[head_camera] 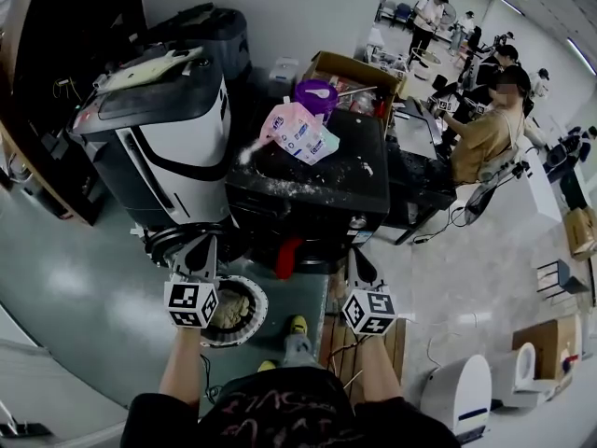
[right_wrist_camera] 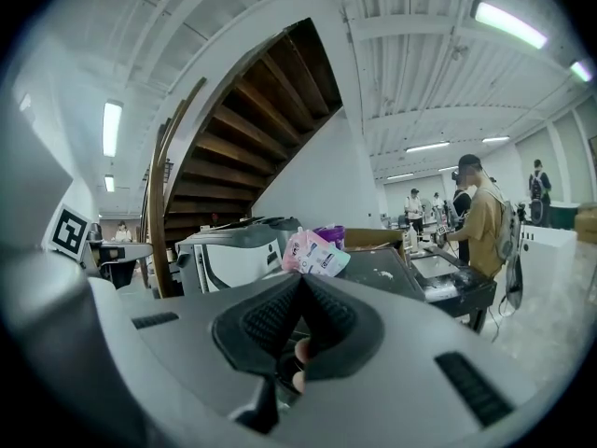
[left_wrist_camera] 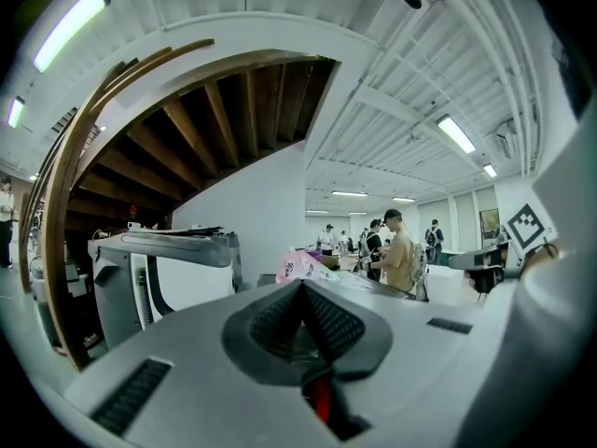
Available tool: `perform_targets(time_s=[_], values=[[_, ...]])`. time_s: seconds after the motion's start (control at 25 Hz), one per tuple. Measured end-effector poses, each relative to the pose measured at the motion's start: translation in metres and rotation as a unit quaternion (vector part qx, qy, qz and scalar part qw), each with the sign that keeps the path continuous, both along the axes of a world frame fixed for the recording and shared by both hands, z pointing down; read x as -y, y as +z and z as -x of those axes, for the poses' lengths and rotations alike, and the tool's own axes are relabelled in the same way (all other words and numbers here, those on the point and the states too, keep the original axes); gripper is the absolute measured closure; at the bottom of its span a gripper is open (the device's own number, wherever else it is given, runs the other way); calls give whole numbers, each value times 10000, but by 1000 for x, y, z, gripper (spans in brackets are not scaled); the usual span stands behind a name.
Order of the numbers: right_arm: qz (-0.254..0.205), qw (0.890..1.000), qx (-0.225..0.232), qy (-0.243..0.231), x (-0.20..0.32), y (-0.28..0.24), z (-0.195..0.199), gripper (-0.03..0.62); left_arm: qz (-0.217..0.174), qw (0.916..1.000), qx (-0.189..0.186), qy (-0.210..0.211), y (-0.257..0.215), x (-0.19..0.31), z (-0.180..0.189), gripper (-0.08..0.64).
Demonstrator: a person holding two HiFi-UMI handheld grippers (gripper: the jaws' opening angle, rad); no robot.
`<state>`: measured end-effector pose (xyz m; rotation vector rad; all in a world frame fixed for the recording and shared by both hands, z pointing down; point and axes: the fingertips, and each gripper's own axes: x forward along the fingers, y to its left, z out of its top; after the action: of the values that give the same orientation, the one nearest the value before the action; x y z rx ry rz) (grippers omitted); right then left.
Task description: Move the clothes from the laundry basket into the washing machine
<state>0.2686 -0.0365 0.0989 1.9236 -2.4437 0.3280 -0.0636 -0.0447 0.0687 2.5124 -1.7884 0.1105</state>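
Clothes (head_camera: 231, 311) sit heaped in the laundry basket (head_camera: 262, 308) at lower centre, just under the left tool (head_camera: 199, 250). Left tool and right tool (head_camera: 359, 271) are both pinched closed, carrying nothing. By my read, most of the load remains to move.

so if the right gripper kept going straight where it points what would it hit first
Probably the black box-shaped machine right ahead of the right gripper; the pink plastic pouch on its top sits further back, though depth is unclear.
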Motion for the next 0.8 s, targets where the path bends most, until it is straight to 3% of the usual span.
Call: perform_targets(time_s=[0.44,0.8], values=[[-151,9996,-254,21,-8,-23,5,589,-261,9997,21,-32,-22,-9,4,549],[-261,9994,-231,27,-12,-35,6,589,-215,9997,51,-69,-21,-12,8,549]])
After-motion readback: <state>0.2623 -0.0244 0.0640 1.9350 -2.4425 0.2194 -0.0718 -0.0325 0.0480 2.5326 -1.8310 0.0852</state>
